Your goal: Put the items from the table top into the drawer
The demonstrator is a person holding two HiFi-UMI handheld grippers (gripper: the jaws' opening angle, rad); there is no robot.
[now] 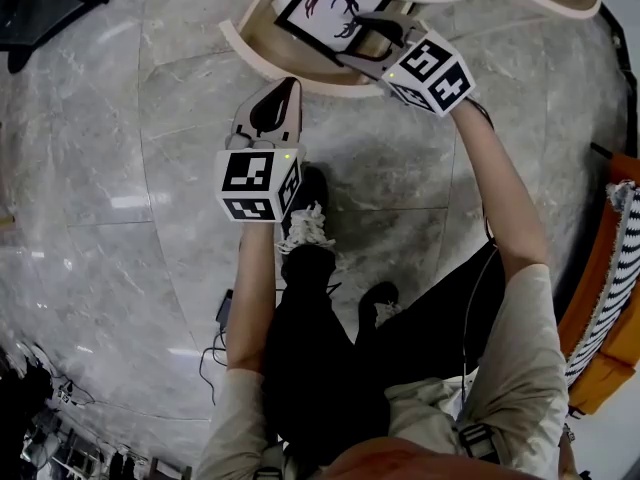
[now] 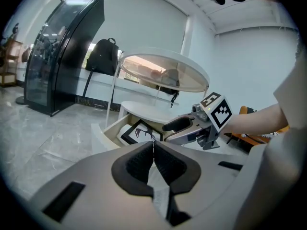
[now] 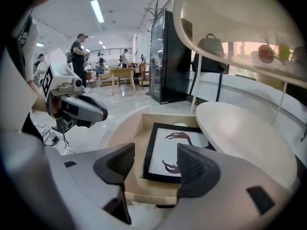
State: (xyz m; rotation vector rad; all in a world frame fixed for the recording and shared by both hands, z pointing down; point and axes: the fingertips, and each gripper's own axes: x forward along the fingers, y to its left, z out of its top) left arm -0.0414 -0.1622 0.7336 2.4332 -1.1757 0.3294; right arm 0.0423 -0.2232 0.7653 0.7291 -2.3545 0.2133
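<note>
A grey marble floor (image 1: pixel 100 118) fills the head view. The framed picture (image 1: pixel 325 8), a dark animal figure on white w/ a black frame, lies flat inside the open drawer (image 1: pixel 262 56) of a round white bench (image 3: pixel 244 133). A white item is partly covered by its far corner, kind not clear.

The right hand-held gripper (image 1: pixel 372 26) is held just above the drawer's front. In its own view the jaws are spread wide w/ nothing gripped. The picture is seen betw. and below them, clear of the pads. The left hand-held gripper (image 1: pixel 290 86) is held outside the drawer, over the floor. In its own view the jaws are pressed together w/ nothing betw. them.

Only the left gripper view shows the bench's translucent upper tier (image 2: pixel 163 73) face-on, plus a dark glass cabinet (image 2: pixel 62 51) and a black backpack (image 2: pixel 103 56) behind. Only the right gripper view shows people (image 3: pixel 79 47) and a wooden table (image 3: pixel 120 73) in the bkgd. The person's legs (image 1: pixel 320 348) and a cable (image 1: pixel 215 353) on the floor are seen in the head view alone.
</note>
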